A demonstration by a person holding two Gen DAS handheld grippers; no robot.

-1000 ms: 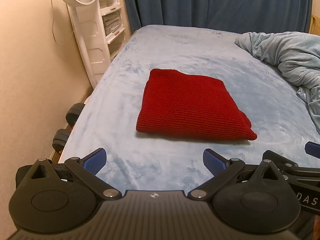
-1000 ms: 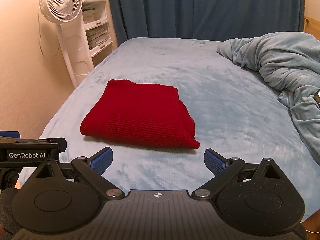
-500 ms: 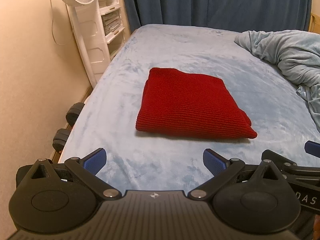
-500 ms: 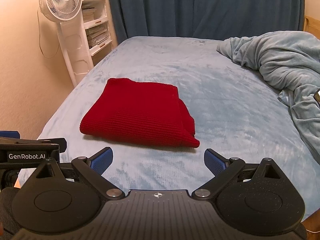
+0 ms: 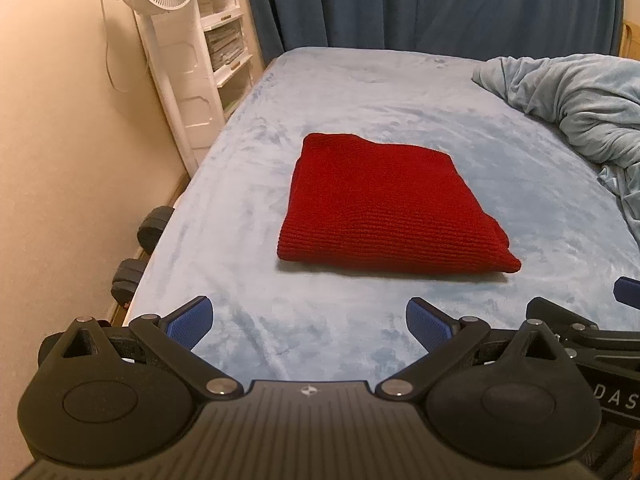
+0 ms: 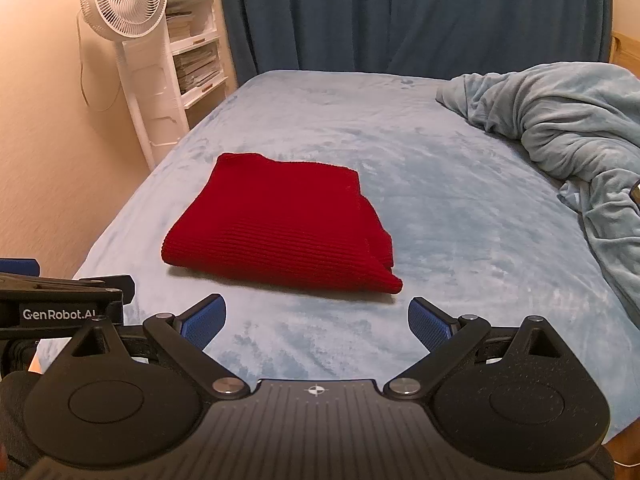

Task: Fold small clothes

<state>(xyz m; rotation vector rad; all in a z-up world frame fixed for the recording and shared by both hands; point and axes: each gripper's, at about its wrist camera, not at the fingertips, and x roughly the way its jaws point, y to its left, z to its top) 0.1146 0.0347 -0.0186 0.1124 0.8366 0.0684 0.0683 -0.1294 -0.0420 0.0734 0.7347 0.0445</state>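
A red knit garment (image 5: 384, 208) lies folded into a neat rectangle on the light blue bed (image 5: 360, 92); it also shows in the right wrist view (image 6: 280, 224). My left gripper (image 5: 308, 324) is open and empty, held back from the garment's near edge. My right gripper (image 6: 316, 324) is open and empty too, just short of the garment's near right corner. Each gripper's body shows at the edge of the other's view.
A crumpled light blue blanket (image 6: 560, 120) is heaped at the bed's right side. A white standing fan (image 6: 128, 4) and white shelves (image 6: 192, 60) stand at the left by the wall. Dark blue curtains (image 6: 400, 12) hang behind. Dark dumbbells (image 5: 152, 228) lie beside the bed's left edge.
Almost nothing differs. Both views shifted very slightly; the garment lies as before and both grippers stay open.
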